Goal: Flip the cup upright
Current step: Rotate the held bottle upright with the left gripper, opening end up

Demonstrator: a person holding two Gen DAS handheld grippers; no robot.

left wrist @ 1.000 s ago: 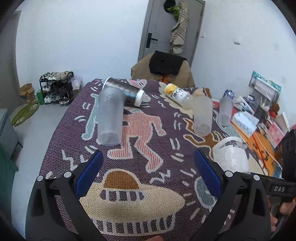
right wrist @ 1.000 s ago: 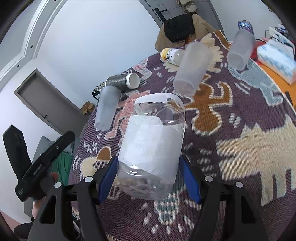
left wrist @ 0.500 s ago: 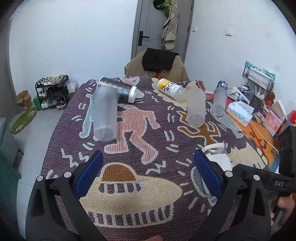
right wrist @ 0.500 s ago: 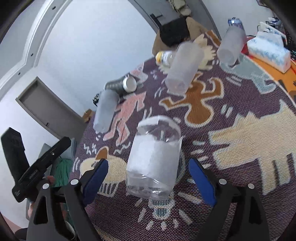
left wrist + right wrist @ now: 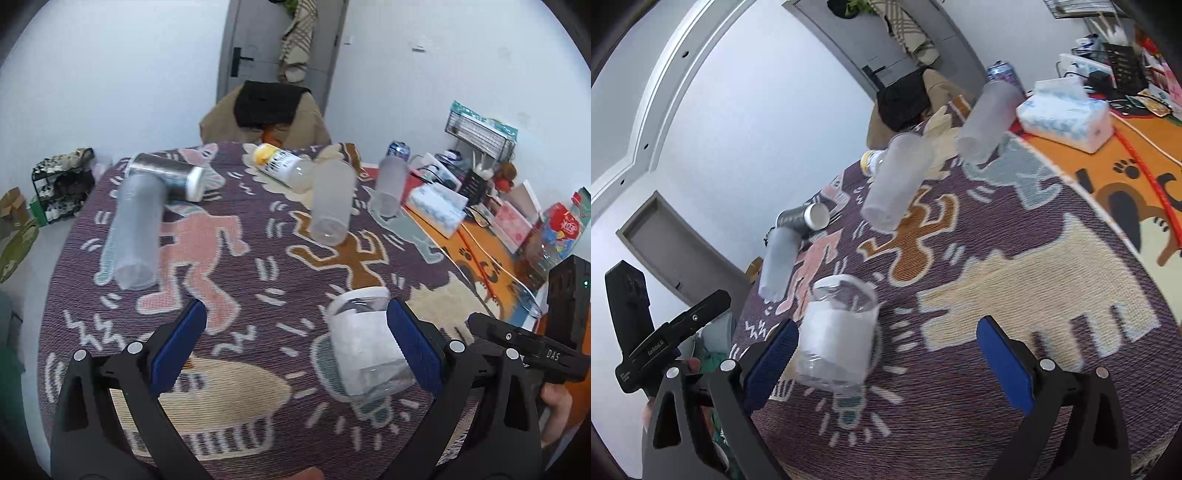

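A clear plastic cup with a white label (image 5: 364, 347) stands upright on the patterned tablecloth (image 5: 258, 266), mouth up. It also shows in the right wrist view (image 5: 836, 328). My right gripper (image 5: 886, 354) is open and empty, with the cup just inside its left finger, not held. My left gripper (image 5: 295, 339) is open and empty above the near part of the table, the cup close to its right finger. Frosted cups stand on the cloth at left (image 5: 135, 229), middle (image 5: 330, 201) and right (image 5: 389, 184).
A silver can (image 5: 168, 175) and a yellow-capped bottle (image 5: 282, 164) lie at the far side. A tissue box (image 5: 436, 208), boxes and clutter sit at the right on an orange cloth. A chair with a dark jacket (image 5: 269, 107) stands behind the table.
My right gripper opened and let go of the labelled cup, which now stands on the cloth. The right gripper drew back and right. My left gripper shifted toward the cup.
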